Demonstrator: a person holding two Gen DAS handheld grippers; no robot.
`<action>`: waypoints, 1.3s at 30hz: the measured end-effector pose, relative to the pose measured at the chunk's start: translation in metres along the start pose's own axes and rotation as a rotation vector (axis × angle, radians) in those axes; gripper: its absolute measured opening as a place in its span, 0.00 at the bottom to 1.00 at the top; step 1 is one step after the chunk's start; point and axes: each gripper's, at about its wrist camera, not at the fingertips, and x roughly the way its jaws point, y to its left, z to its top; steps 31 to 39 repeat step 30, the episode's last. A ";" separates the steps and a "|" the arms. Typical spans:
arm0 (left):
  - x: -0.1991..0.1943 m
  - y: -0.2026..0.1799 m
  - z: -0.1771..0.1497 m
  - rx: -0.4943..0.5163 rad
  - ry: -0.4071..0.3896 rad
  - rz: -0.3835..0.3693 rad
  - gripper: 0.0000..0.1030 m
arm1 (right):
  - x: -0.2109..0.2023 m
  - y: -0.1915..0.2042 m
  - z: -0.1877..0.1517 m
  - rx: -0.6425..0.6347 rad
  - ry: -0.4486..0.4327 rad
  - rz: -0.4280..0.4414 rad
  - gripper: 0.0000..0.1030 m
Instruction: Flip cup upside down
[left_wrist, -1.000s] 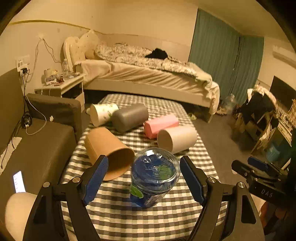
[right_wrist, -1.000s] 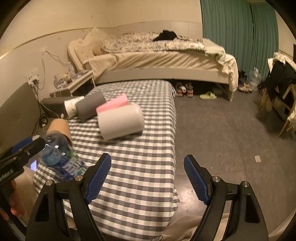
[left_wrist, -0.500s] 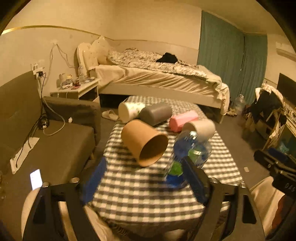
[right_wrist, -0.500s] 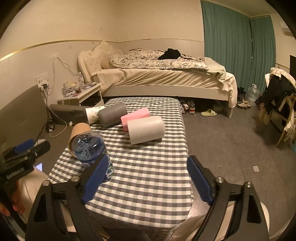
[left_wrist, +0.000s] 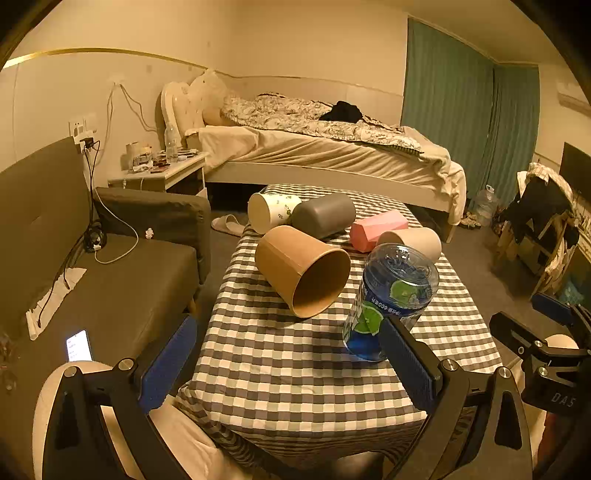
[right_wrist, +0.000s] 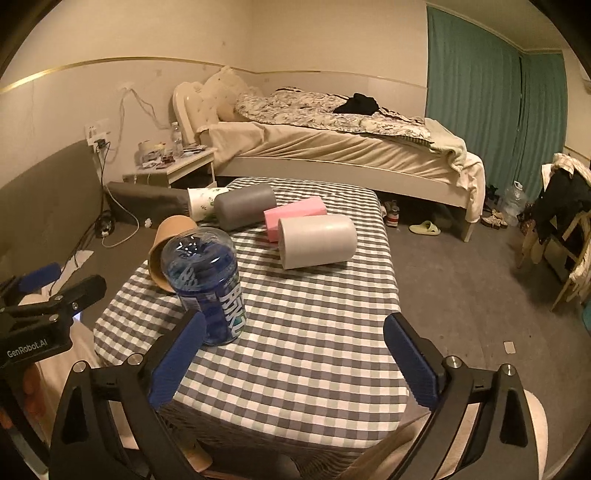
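A clear blue plastic cup with a printed label (left_wrist: 391, 299) (right_wrist: 207, 284) stands upside down on the checkered table (left_wrist: 295, 369) (right_wrist: 317, 332), near its front. A brown paper cup (left_wrist: 303, 269) (right_wrist: 168, 240) lies on its side just behind it. A white patterned cup (left_wrist: 271, 212), a grey cup (left_wrist: 323, 219), a pink cup (left_wrist: 376, 229) and a beige cup (right_wrist: 317, 242) also lie on their sides further back. My left gripper (left_wrist: 288, 365) is open and empty, low at the table's front left. My right gripper (right_wrist: 295, 354) is open and empty over the front edge.
A dark sofa (left_wrist: 92, 280) with a lit phone (left_wrist: 78, 345) stands left of the table. A bed (right_wrist: 332, 147) and a nightstand (left_wrist: 162, 173) are behind. A chair with clothes (right_wrist: 561, 221) stands at the right.
My left gripper has pulled back and left from around the blue cup, which now stands alone on the table. My right gripper has drawn back and risen a little.
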 end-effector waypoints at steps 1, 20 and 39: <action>0.000 0.000 0.000 0.000 0.000 0.000 0.99 | 0.000 0.000 0.000 -0.001 0.000 0.000 0.96; 0.000 0.002 0.000 -0.012 -0.005 0.006 0.99 | 0.005 0.003 -0.001 -0.017 0.023 -0.004 0.98; 0.001 0.003 0.000 -0.015 -0.001 0.008 0.99 | 0.005 0.002 -0.002 -0.015 0.023 -0.006 0.98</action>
